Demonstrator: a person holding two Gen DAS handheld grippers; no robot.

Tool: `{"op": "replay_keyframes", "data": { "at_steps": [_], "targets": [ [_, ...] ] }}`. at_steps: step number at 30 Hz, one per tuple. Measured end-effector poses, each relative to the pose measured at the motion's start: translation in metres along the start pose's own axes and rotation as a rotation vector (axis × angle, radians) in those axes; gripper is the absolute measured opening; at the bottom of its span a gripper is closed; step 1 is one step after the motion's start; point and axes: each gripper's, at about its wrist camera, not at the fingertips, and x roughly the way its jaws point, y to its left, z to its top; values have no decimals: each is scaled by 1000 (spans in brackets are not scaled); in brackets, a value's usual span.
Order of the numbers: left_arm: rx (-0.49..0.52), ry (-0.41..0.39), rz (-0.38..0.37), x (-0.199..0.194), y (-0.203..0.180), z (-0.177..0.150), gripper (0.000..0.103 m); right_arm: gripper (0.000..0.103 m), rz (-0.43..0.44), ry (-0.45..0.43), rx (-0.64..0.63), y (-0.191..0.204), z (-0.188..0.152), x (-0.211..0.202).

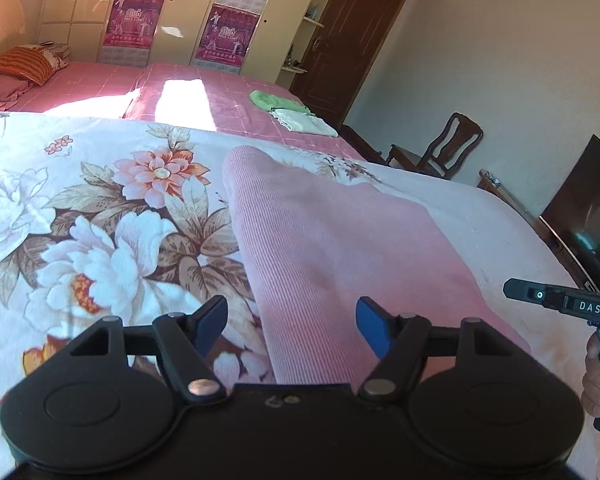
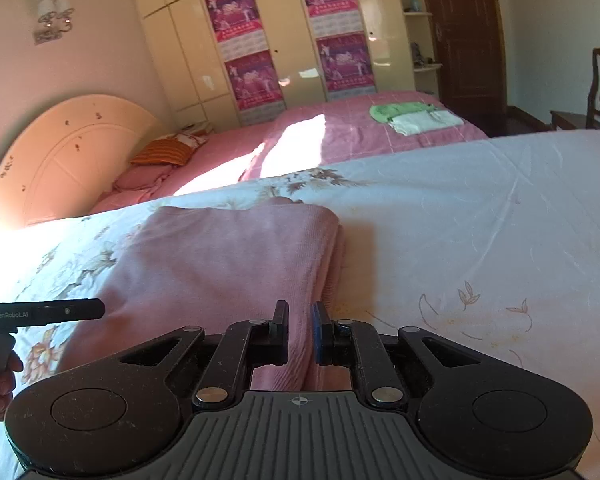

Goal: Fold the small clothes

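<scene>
Right wrist view: pink garment (image 2: 220, 264) lies folded on the floral bedspread (image 2: 480, 216). Right gripper (image 2: 301, 334) nearly closed, pinching its near edge; left gripper (image 1: 291, 322) open, empty. Folding seems nearly done.

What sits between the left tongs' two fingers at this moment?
In the left wrist view, the pink ribbed garment runs through the gap of the left tongs. The fingers stand wide apart, not pressing it.
</scene>
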Motion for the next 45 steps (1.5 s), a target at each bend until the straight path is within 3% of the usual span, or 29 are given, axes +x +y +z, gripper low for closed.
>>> {"op": "replay_keyframes", "data": {
  "at_steps": [4,6,7,9,12,15,20,22,24,27,33,37,40,42,45],
  "targets": [
    [-3,21,18,-9,-1,-25,70,11,38,61,-132,24,-23,-8],
    [-26,32,26,-8,3,-32,73,11,-21,101,-198,27,-41,0],
    [-22,27,26,-8,4,-35,73,4,-87,129,-220,24,-47,7],
    [-7,26,39,-9,4,-37,74,0,-104,143,-173,11,-57,12],
    [27,36,66,-14,-3,-30,74,0,-90,137,-140,14,-52,7],
    [72,-38,86,-21,-8,-9,72,0,-109,27,-127,17,-37,-7],
    [158,-96,-29,3,-27,46,69,0,-93,-21,-62,10,10,26],
    [161,-85,-68,25,-31,64,69,0,-112,-18,-72,12,26,50],
    [163,-47,-59,49,-31,74,69,0,-99,-10,-60,11,39,71],
    [141,6,-51,83,-21,76,69,0,-98,15,-62,5,51,102],
    [168,16,-21,107,-20,65,69,0,-159,96,-80,-24,45,141],
    [251,32,15,109,-30,66,69,0,-147,98,-81,-28,43,137],
    [203,-26,-58,76,-27,68,68,0,-131,36,-82,-18,49,116],
    [193,-40,-65,63,-25,59,68,0,-91,27,-83,-12,46,105],
    [179,32,-46,79,-20,45,69,0,-93,117,-137,-4,30,116]
  ]
}}
